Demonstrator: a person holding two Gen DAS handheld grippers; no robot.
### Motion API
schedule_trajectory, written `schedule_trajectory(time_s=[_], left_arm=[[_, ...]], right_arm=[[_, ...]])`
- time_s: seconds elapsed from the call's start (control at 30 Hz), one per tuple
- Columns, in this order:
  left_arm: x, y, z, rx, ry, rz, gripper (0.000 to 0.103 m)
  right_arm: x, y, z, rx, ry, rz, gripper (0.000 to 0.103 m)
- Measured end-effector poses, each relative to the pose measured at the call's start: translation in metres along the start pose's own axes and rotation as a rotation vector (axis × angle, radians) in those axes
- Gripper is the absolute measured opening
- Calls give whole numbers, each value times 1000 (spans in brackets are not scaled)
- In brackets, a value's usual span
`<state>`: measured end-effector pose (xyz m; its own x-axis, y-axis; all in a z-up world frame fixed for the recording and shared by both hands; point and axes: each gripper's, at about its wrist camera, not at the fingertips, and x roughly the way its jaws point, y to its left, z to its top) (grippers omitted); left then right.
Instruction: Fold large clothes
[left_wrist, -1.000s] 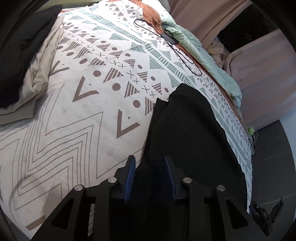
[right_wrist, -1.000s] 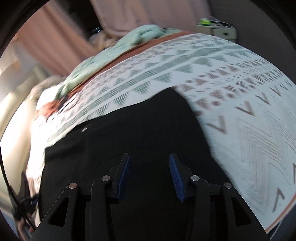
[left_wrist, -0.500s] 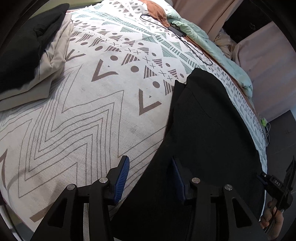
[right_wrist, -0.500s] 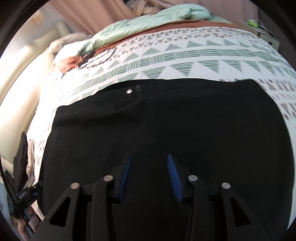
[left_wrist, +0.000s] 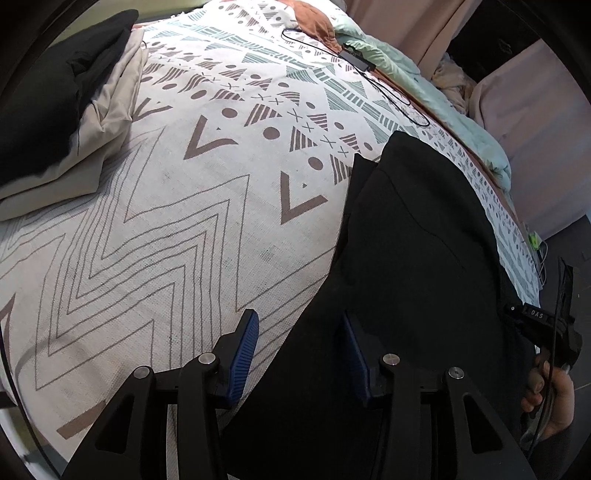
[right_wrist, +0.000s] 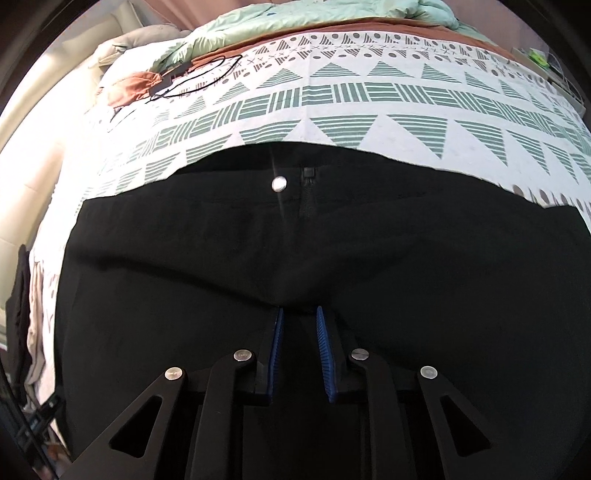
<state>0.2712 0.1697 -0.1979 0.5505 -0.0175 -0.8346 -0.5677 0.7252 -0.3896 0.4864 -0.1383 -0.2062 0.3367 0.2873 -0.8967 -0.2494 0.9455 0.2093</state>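
Note:
Black trousers (left_wrist: 413, 240) lie flat on the patterned blanket (left_wrist: 166, 221), waistband away from me, with a silver button (right_wrist: 279, 183) and the zip showing. My left gripper (left_wrist: 299, 315) is open and straddles the trousers' left edge, one finger over blanket and one over black cloth. My right gripper (right_wrist: 299, 310) points down onto the trousers (right_wrist: 221, 258) below the zip. Its jaws are closing, with a small ridge of black cloth puckering up between the tips. A hand (left_wrist: 550, 391) holds that gripper at the left wrist view's right edge.
A folded beige garment (left_wrist: 107, 110) with a black one (left_wrist: 55, 92) on top sits at the blanket's far left. A black cable and charger (left_wrist: 369, 74) lie near the mint duvet (left_wrist: 424, 96) at the far side. The bed's edge and dark floor (left_wrist: 554, 240) run along the right.
The right gripper swept across the trousers to below the zip and its jaws narrowed. The left gripper opened slightly wider and now straddles the trousers' edge instead of lying over black cloth.

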Motion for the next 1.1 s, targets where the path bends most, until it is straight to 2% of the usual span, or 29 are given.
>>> schedule_trajectory(time_s=[0.37,0.5,0.6,0.67,0.8,0.87,0.93,1.0,1.1], left_arm=[[1,2,1,-4,-8,-15,47],[-1,10,7,-74,12,-57,47],[-11,12,8,-89,13,-59,47],[-19,15,7,-93,6,-66,47],[-34,27,5,-139,5,-123,47],[-42,33,2,-153,2,-137,49],[-49,39,-3,-168,3,-158,57],[-55,42,-9,-178,10,-180,60],[-60,44,-19,-176,33,-212,60]], right_arm=[[15,2,37,-12,-26,-37,18],[24,1,57,8,-29,-47,10],[16,2,60,6,-35,-65,10],[-1,6,55,-10,-62,-47,10],[-33,5,37,0,-92,-16,23],[-49,2,23,16,-103,3,37],[-61,1,10,17,-118,3,58],[-72,3,-7,9,-133,-2,60],[-83,2,-35,20,-129,46,60]])
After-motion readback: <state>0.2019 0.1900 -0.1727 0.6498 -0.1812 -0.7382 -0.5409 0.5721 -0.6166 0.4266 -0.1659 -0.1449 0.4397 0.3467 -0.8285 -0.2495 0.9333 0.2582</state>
